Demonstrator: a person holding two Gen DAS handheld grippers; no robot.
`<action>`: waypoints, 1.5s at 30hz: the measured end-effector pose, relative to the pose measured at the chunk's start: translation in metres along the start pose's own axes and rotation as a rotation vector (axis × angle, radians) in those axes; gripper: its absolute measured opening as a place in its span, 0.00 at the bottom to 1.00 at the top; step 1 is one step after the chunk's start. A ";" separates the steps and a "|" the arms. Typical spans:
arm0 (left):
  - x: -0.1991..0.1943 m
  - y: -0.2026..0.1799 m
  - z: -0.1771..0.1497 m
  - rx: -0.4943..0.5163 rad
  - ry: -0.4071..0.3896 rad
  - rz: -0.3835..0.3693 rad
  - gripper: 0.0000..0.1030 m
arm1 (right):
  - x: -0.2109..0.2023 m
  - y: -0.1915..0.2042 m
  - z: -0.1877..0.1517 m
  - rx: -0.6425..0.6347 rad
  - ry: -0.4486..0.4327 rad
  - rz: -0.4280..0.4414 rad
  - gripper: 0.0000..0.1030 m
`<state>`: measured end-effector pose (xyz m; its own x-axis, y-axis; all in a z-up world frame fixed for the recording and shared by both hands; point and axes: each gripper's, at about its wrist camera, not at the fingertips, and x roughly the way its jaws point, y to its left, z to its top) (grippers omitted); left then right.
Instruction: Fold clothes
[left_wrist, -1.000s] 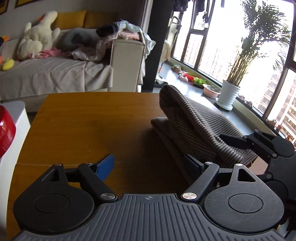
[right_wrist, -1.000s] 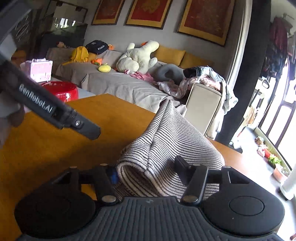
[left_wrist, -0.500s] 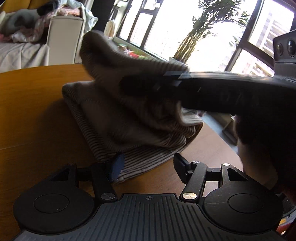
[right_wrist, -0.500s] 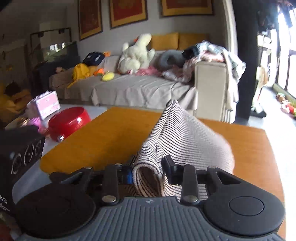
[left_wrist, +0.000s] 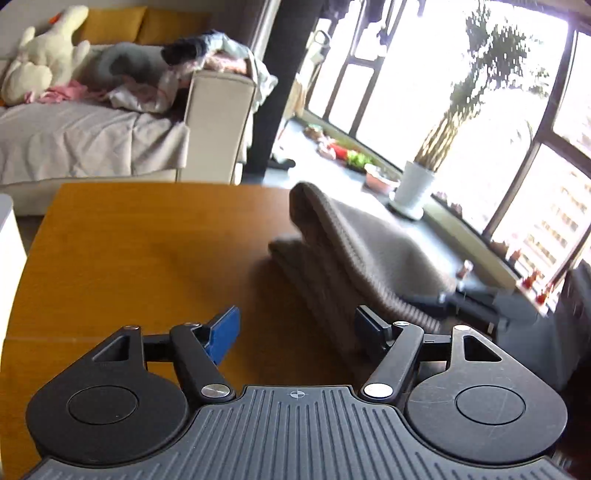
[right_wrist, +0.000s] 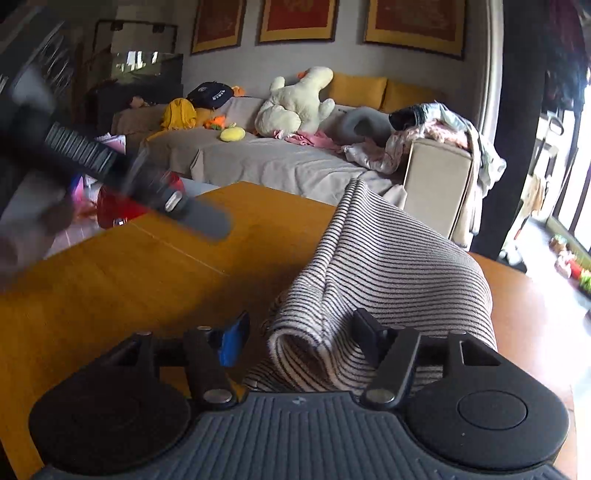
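Between my right gripper's (right_wrist: 299, 334) wide-spread fingers lies the rolled near end of the striped garment (right_wrist: 388, 266). The blue pad (right_wrist: 232, 341) stands clear of the cloth; the dark finger (right_wrist: 365, 332) on the other side rests against it, so nothing is clamped. From there the garment rises away from me into a tall fold on the wooden table (right_wrist: 122, 280). My left gripper (left_wrist: 297, 328) is also wide open and empty above the table (left_wrist: 147, 240), the garment (left_wrist: 347, 251) just beyond its right finger. From the left wrist view, my right gripper (left_wrist: 476, 299) shows blurred at the garment's far side. From the right wrist view, the left gripper (right_wrist: 192, 214) hangs blurred over the table, ahead and left.
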<state>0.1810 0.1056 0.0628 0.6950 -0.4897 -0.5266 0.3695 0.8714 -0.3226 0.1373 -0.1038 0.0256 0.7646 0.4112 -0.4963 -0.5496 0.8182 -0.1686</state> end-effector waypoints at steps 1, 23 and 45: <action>0.009 -0.008 0.012 0.005 -0.019 -0.031 0.66 | 0.001 0.005 -0.002 -0.027 -0.005 -0.015 0.67; 0.138 -0.018 0.033 0.075 0.095 -0.096 0.41 | 0.036 -0.132 0.014 0.324 0.028 -0.002 0.35; 0.138 -0.018 0.033 0.077 0.085 -0.103 0.41 | -0.003 -0.035 -0.017 0.101 -0.050 -0.134 0.90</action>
<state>0.2907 0.0237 0.0216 0.5972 -0.5745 -0.5597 0.4849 0.8145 -0.3187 0.1488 -0.1401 0.0188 0.8458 0.3134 -0.4317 -0.4072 0.9021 -0.1428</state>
